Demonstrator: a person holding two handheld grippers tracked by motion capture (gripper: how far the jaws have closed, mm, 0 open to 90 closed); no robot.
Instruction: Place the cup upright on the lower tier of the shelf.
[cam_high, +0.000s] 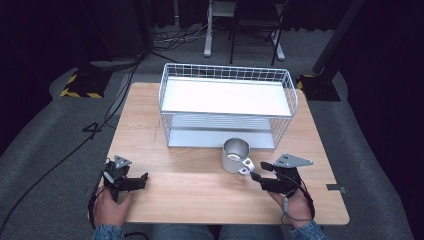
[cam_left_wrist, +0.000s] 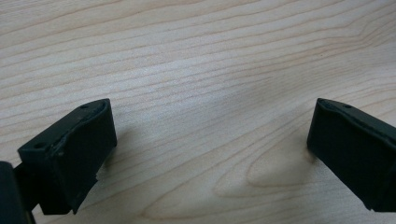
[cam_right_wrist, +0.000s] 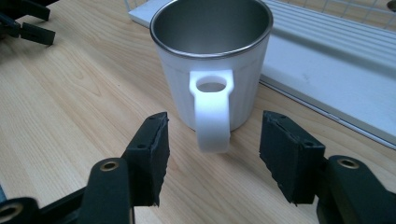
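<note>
Overhead layout: I see a wooden worktop (cam_high: 200, 185) carrying a white wire rack (cam_high: 227, 107) with a solid upper shelf toward its far side. A metal mug (cam_high: 235, 155) stands upright on the worktop just in front of the rack's lower tray, close to its right half, with its handle (cam_high: 246, 165) turned toward the near right.

Right side: my right hand-held gripper (cam_high: 256, 172), held in the right hand (cam_high: 292, 202), lies low over the worktop just near-right of the mug, its tips close to the handle. In the right gripper view I look along the right hand-held gripper (cam_right_wrist: 214, 144) at the mug (cam_right_wrist: 212, 56), whose open, empty interior shows a steel lining and rim over a white outer wall. The white handle (cam_right_wrist: 212, 109), pierced by an oval hole near its top, hangs between the two black jaws. The jaws stand released, one on each side of the handle with a gap to either side; they touch neither the handle nor the mug. The rack's lower tray (cam_right_wrist: 327, 60) lies behind the mug.

Left side: my left hand-held gripper (cam_high: 144, 179) rests near the worktop's near-left edge in the left hand (cam_high: 111, 206), well apart from the mug. In the left gripper view, the left hand-held gripper (cam_left_wrist: 212, 135) is released wide over bare wood grain (cam_left_wrist: 210, 60), grasping nothing.
</note>
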